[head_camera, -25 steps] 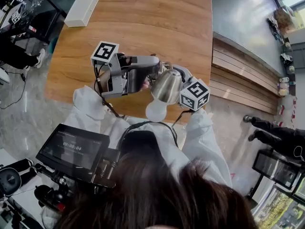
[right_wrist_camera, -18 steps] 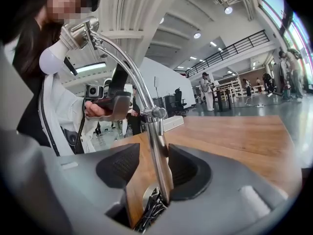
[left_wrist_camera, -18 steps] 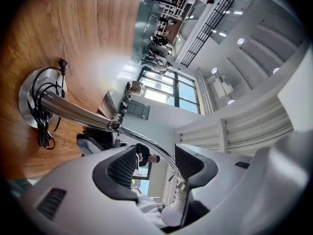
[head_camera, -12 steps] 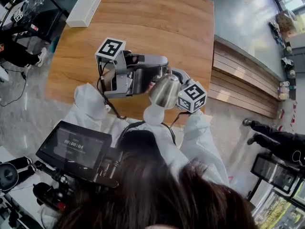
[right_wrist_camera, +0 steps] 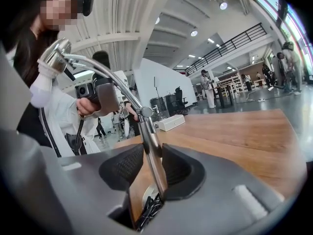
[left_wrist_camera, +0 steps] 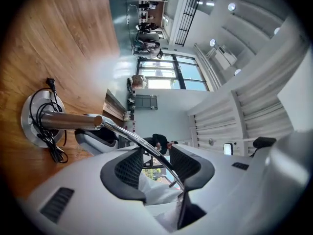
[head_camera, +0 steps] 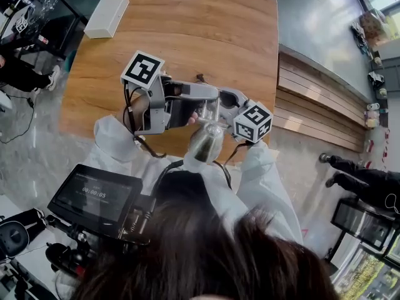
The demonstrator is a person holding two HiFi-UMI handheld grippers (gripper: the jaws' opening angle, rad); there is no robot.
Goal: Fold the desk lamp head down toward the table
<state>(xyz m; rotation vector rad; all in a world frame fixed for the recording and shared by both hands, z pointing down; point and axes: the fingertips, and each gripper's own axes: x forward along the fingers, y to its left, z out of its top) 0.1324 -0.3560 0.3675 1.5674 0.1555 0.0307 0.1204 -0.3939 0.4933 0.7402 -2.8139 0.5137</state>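
Observation:
The desk lamp stands near the wooden table's point(head_camera: 206, 30) front edge. Its round base point(left_wrist_camera: 29, 126) has a black cable point(left_wrist_camera: 51, 141) coiled on it. My right gripper point(right_wrist_camera: 152, 153) has just been closing, and its pads now sit against the metal post point(right_wrist_camera: 149, 146). My left gripper point(left_wrist_camera: 159, 155) has also been closing; its jaws stand apart with the thin curved neck point(left_wrist_camera: 146, 143) between them, close to one pad. The metal lamp head point(head_camera: 205, 141) with its white bulb point(head_camera: 194, 161) hangs tilted below both grippers point(head_camera: 212, 108) and shows again as a lamp head point(right_wrist_camera: 55, 55) at upper left.
A white box point(head_camera: 106, 14) lies at the table's far left corner. The lamp stands close to the table's front edge. Wooden steps point(head_camera: 319, 92) run along the right. A monitor rig point(head_camera: 94, 195) sits at my lower left. People stand further off.
The lamp head has swung lower and nearer to me and looks smaller and more tilted. My left gripper has shifted slightly with the neck. The right gripper has stayed put.

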